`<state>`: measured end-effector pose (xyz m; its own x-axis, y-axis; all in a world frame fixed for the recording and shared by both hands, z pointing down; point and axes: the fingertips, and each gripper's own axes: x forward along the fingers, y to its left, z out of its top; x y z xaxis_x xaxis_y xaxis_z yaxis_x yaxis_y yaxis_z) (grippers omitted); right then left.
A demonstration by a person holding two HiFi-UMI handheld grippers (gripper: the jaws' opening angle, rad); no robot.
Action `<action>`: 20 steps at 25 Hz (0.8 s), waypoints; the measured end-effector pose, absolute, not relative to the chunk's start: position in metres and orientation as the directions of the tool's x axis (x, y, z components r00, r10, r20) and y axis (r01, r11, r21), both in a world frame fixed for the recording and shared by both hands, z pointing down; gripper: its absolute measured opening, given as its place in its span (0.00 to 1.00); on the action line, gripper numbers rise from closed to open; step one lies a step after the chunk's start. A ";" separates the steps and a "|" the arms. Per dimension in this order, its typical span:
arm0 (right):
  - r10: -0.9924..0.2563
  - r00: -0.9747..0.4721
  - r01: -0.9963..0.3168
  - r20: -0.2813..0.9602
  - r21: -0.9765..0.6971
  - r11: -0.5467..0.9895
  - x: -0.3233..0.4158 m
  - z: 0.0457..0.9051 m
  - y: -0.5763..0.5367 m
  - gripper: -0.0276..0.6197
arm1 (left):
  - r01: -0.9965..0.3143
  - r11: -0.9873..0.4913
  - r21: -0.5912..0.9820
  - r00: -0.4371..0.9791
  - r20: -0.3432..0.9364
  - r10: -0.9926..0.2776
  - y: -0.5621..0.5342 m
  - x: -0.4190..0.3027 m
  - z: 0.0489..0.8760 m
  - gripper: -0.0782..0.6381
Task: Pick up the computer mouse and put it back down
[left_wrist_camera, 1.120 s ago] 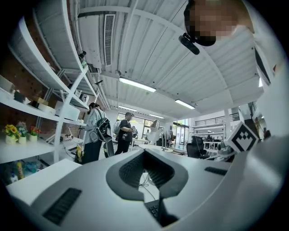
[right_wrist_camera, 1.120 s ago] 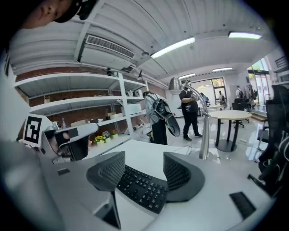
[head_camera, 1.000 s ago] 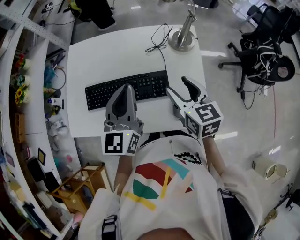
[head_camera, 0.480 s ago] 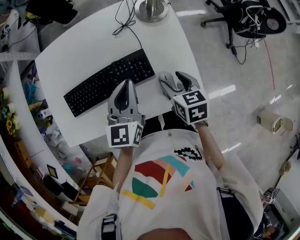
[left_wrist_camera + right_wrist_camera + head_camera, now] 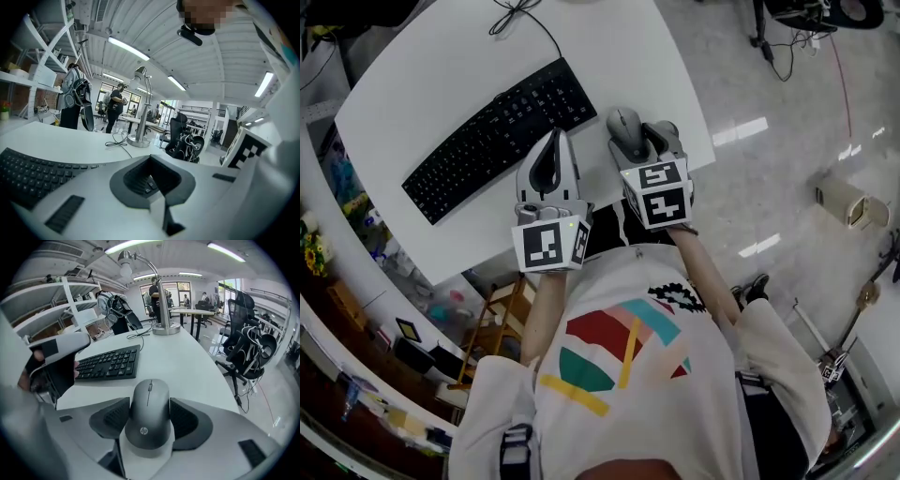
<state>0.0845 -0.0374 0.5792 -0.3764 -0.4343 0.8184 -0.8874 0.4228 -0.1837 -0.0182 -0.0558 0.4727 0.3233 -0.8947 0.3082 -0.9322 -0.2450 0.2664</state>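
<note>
White T-shirt [image 5: 703, 412] — colourful print [image 5: 609, 361], grey hand-held grippers [image 5: 556, 138] [image 5: 639, 137]

The person is holding both forearms forward: the grey-and-white left gripper [image 5: 554, 141] is keeping its fingers pressed together, while the matching right gripper [image 5: 639, 142] is clamping a grey computer mouse [image 5: 149, 411].

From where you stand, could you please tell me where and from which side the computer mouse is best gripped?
Grip the computer mouse across its two long flanks, coming from its rear end. The flanks are its narrowest, roughly parallel faces; the top is domed and would likely slip. The right gripper holds it so, closed on both flanks.
</note>
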 end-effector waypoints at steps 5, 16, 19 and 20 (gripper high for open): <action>-0.440 -0.361 -0.893 0.822 -0.170 0.416 0.084 0.584 -0.037 0.43 | -0.931 -0.238 0.278 0.324 0.324 -0.889 -0.053 -0.019 0.482 0.17; -0.423 -0.331 -0.907 0.844 -0.162 0.388 0.084 0.591 -0.038 0.47 | -0.934 -0.217 0.286 0.308 0.332 -0.892 -0.059 -0.027 0.483 0.17; -0.419 -0.302 -0.902 0.856 -0.114 0.417 0.081 0.592 -0.040 0.47 | -0.934 -0.205 0.291 0.300 0.332 -0.894 -0.063 -0.032 0.483 0.17; -0.416 -0.295 -0.899 0.860 -0.102 0.425 0.080 0.593 -0.040 0.47 | -0.934 -0.202 0.294 0.298 0.333 -0.894 -0.064 -0.034 0.484 0.17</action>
